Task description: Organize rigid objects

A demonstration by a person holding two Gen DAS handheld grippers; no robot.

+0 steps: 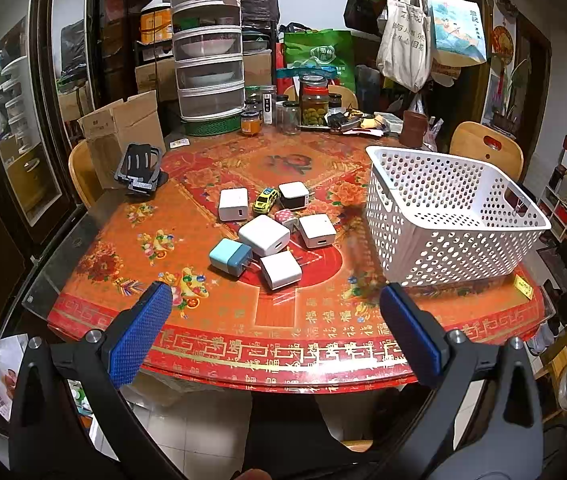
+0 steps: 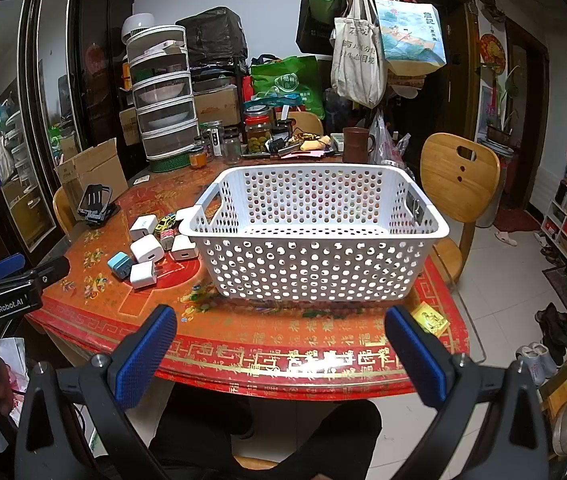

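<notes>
Several plug chargers lie clustered mid-table: a white one [image 1: 264,235], a blue-and-teal one [image 1: 230,258], another white one [image 1: 281,270], plus a yellow toy car [image 1: 265,200] and a small dotted cube [image 1: 285,218]. To their right stands an empty white perforated basket [image 1: 439,240], also seen head-on as the basket [image 2: 315,236]. My left gripper [image 1: 275,300] hovers open over the table's near edge, short of the chargers. My right gripper [image 2: 281,322] is open in front of the basket. The left gripper's body [image 2: 15,284] shows at the left of the right wrist view.
The round table [image 1: 211,344] has a red patterned cover under glass. A black phone stand [image 1: 139,168] sits at its left edge. Jars, a stacked food cover [image 1: 207,52] and a brown mug [image 2: 355,144] crowd the far side. Wooden chairs [image 2: 459,184] ring the table.
</notes>
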